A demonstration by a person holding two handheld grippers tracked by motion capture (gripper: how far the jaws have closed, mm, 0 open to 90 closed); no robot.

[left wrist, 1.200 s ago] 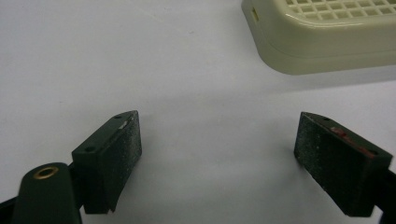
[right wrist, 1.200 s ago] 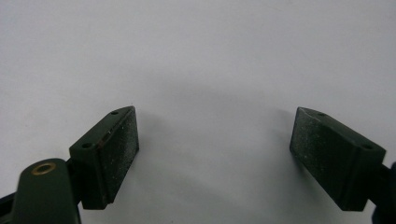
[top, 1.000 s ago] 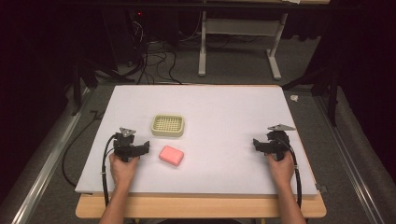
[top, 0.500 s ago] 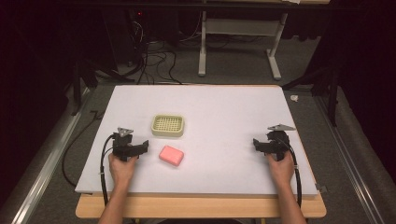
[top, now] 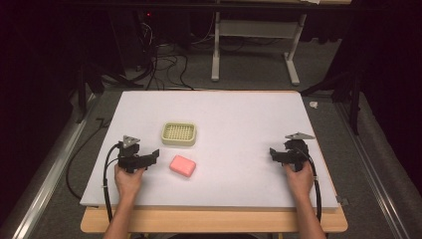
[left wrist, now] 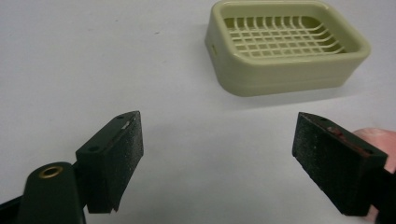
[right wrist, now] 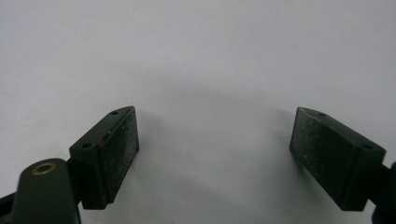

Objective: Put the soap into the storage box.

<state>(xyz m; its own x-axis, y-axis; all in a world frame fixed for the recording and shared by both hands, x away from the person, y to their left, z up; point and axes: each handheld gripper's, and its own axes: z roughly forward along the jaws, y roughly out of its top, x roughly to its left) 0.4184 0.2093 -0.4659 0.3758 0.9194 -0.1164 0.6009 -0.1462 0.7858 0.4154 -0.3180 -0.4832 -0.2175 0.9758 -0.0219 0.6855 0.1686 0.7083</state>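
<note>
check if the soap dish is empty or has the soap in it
Empty. The soap dish shows its bare grid floor, and the pink soap lies on the table apart from it.

No legible text, label, brand, number or sign anywhere.

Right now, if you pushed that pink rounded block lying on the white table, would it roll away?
Probably not: the pink rounded block lies flat on a broad face, so it would likely slide over the smooth white table, not roll. It looks solid, so probably stiff. Its smooth rounded edges might slip in a grip.
</note>
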